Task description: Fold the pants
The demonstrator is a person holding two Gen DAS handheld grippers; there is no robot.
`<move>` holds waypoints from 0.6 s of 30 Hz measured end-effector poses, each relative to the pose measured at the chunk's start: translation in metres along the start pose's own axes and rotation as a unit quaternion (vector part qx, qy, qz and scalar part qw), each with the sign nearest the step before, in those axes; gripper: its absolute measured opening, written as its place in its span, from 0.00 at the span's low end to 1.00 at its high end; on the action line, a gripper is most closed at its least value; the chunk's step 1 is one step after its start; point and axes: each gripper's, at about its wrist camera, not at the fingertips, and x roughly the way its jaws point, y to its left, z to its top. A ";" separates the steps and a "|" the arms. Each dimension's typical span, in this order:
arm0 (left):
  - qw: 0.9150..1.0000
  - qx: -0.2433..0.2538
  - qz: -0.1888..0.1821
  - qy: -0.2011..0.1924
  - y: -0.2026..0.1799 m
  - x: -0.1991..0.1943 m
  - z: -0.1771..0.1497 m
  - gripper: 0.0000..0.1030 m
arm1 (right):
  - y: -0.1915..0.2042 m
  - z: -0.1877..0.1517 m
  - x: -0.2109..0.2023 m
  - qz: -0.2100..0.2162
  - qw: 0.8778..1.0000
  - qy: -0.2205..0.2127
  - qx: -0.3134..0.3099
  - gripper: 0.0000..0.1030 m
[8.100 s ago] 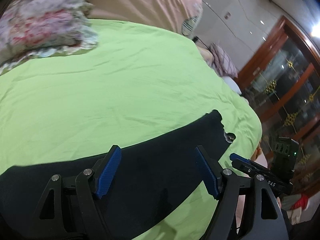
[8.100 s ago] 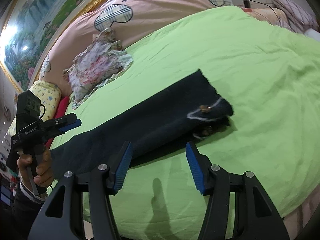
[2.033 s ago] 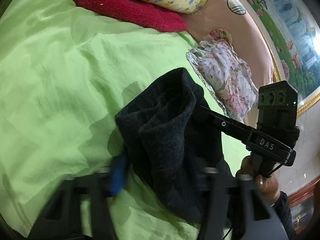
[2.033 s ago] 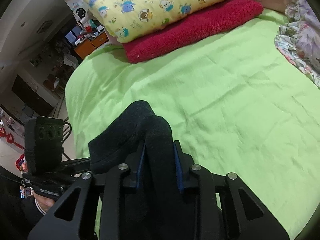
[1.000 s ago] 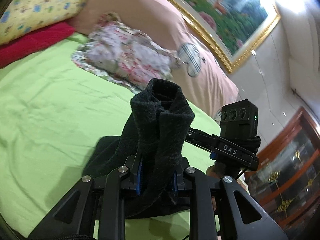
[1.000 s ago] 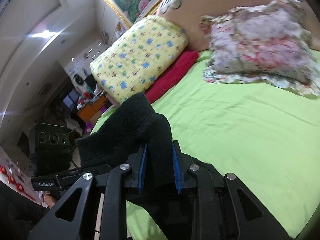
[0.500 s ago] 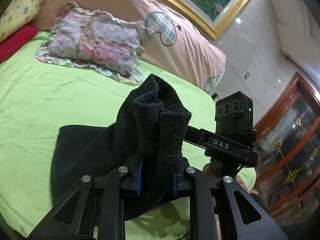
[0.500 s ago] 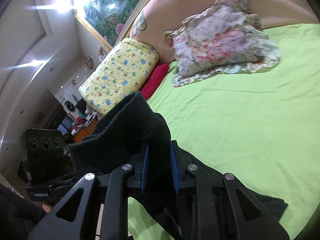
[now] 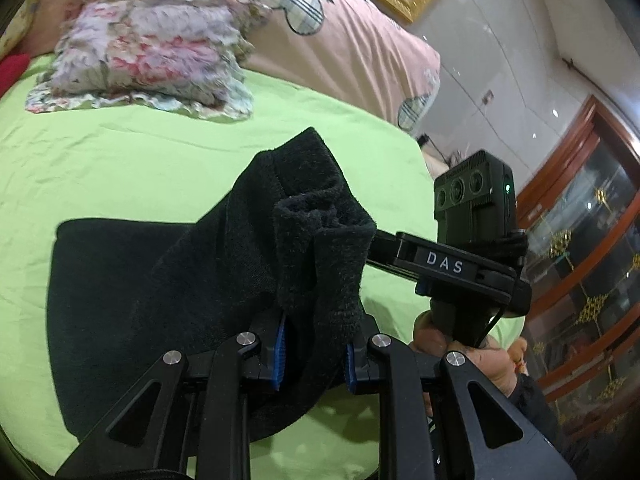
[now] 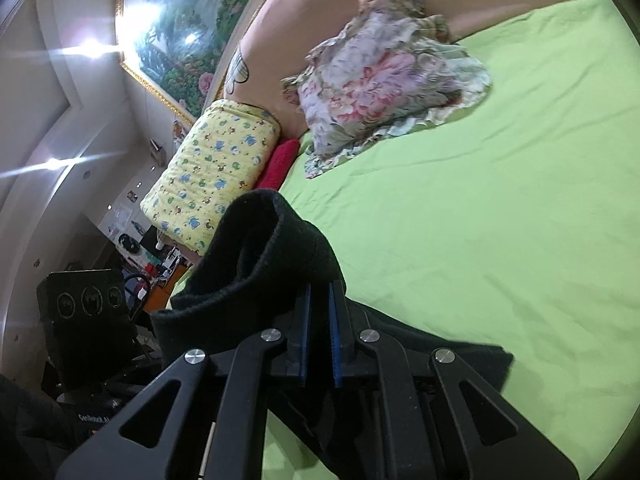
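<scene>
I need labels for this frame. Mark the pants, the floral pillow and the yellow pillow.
pants (image 9: 160,280), left wrist view, flat dark part lying on the sheet.
floral pillow (image 9: 152,48), left wrist view, middle of its top.
yellow pillow (image 10: 216,172), right wrist view, its printed side.

A green-sheeted bed (image 9: 140,160) fills the room, with a pink padded headboard (image 9: 352,40) behind it. A gold-framed landscape painting (image 10: 176,32) hangs on the pale wall above. A wooden glass-fronted cabinet (image 9: 592,240) stands to the right, and bright lights glare off the ceiling (image 10: 80,48).
</scene>
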 end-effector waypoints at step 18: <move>0.997 -0.003 -0.053 0.060 -0.005 0.031 -0.012 0.46 | -0.023 -0.028 -0.061 -0.135 0.989 -0.040 0.045 0.39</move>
